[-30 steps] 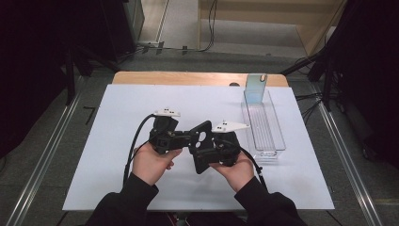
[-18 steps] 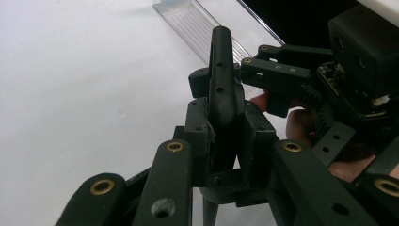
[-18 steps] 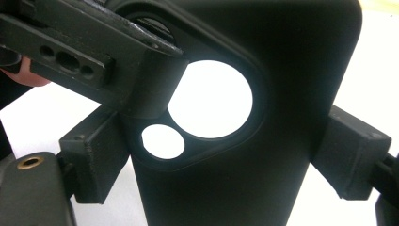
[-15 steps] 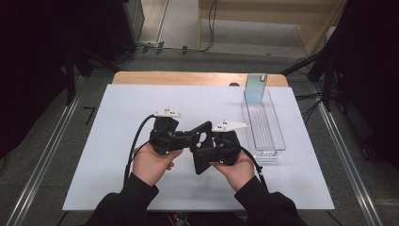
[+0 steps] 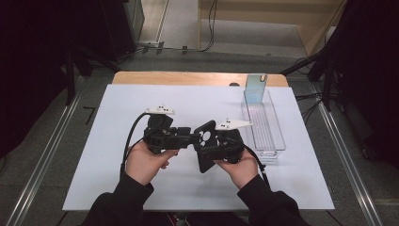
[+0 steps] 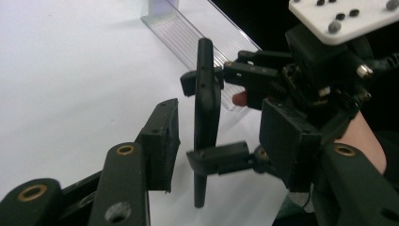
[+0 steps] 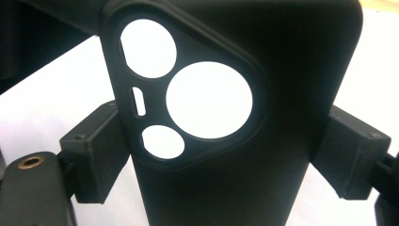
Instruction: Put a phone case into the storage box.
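Note:
A black phone case (image 5: 203,145) with round camera cut-outs (image 7: 207,99) is held above the middle of the white table. My right gripper (image 5: 210,143) is shut on it, its pads (image 7: 96,150) pressing the case's two long edges. In the left gripper view the case (image 6: 207,113) shows edge-on and upright. My left gripper (image 5: 190,139) is open, and the case stands between its two jaws with a gap on either side. Its left pad (image 6: 162,141) sits just short of the case's face.
A long clear plastic tray (image 5: 263,125) lies at the right of the white table top (image 5: 141,193), with a clear upright piece (image 5: 255,88) at its far end. The tray (image 6: 181,28) lies beyond the case. Metal rails run along both sides of the table.
The two grippers have drifted very slightly apart. The right gripper stays shut on the case and the left stays open.

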A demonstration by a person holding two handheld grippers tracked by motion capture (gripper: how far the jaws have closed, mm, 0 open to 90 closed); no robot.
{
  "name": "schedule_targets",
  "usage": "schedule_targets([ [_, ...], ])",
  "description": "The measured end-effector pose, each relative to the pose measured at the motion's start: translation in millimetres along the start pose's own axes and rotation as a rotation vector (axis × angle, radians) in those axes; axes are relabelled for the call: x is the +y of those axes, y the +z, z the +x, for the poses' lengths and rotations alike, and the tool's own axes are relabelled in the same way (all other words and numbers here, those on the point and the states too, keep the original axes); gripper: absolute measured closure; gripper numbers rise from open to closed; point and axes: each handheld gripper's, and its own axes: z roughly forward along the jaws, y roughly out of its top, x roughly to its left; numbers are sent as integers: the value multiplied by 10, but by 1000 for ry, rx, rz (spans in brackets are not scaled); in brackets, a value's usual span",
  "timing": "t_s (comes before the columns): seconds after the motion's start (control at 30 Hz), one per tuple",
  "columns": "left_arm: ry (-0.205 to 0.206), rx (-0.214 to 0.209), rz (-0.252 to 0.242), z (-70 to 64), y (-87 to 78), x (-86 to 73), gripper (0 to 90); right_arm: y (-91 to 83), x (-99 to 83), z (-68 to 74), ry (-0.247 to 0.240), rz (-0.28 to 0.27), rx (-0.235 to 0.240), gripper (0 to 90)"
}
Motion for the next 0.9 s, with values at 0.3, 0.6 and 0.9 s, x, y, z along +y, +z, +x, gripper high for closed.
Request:
schedule_targets([
  [0.3,91,-55,28,89,11,-75,372,-51,1,-95,-20,-4,18,119],
  [0.6,201,-96,76,212,10,-222,327,-80,1,-95,-62,-6,60,119],
  [0.9,230,-91,105,360,68,-432,326,-128,5,-136,-61,-5,98,119],
])
